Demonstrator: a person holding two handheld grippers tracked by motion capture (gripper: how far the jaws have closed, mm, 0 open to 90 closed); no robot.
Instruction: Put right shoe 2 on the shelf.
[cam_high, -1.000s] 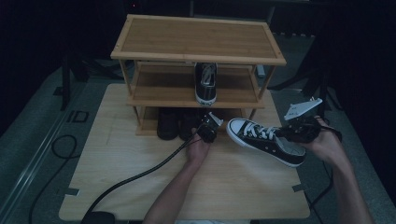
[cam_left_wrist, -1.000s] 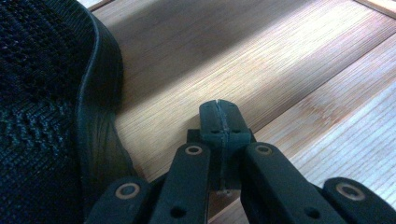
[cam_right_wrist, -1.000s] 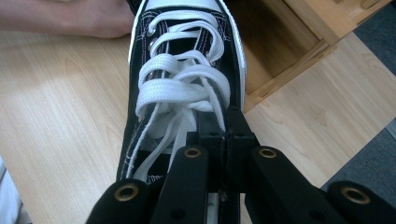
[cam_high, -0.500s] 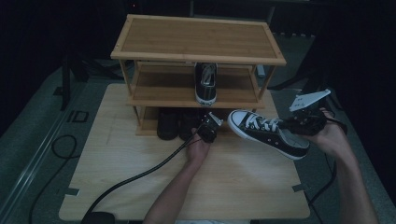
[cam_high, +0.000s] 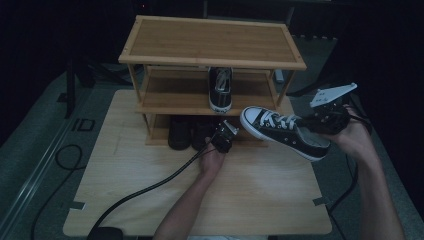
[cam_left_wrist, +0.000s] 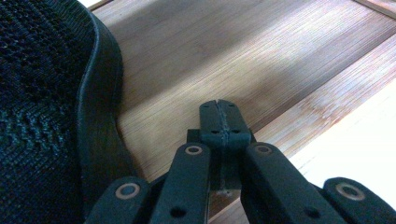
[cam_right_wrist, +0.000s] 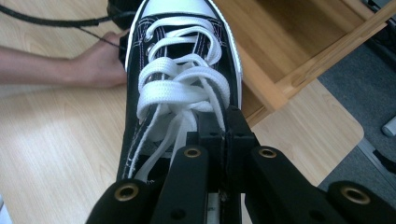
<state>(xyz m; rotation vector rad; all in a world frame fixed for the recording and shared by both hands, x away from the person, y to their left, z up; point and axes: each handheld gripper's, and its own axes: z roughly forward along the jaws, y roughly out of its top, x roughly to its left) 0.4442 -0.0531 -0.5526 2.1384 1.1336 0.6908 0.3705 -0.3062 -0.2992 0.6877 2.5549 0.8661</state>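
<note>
A black canvas low-top sneaker with white laces, white toe cap and white rubber sole (cam_high: 285, 132) is held clear of the pale wooden worktop (cam_high: 260, 200) by the right gripper (cam_high: 327, 120); its jaws are clenched on the sneaker's collar at the heel end, so that the laces and toe cap (cam_right_wrist: 180, 9) stretch straight ahead of the jaws and away from them; the shoe is tilted, toe pointing toward the three-tier bamboo shoe rack (cam_high: 210, 45). The left gripper (cam_high: 223, 137) is seen low at the front edge of the rack's bottom shelf (cam_left_wrist: 243, 60); its jaws are pressed together with nothing between them; a black mesh shoe with a smooth black rim (cam_left_wrist: 51, 102) lies just beside them on their left, apart from the tips as far as can be told; bare bamboo boards lie ahead of and beneath the tips. A second black sneaker with a white toe cap (cam_high: 220, 89) stands on the middle shelf, well above those jaws.
</note>
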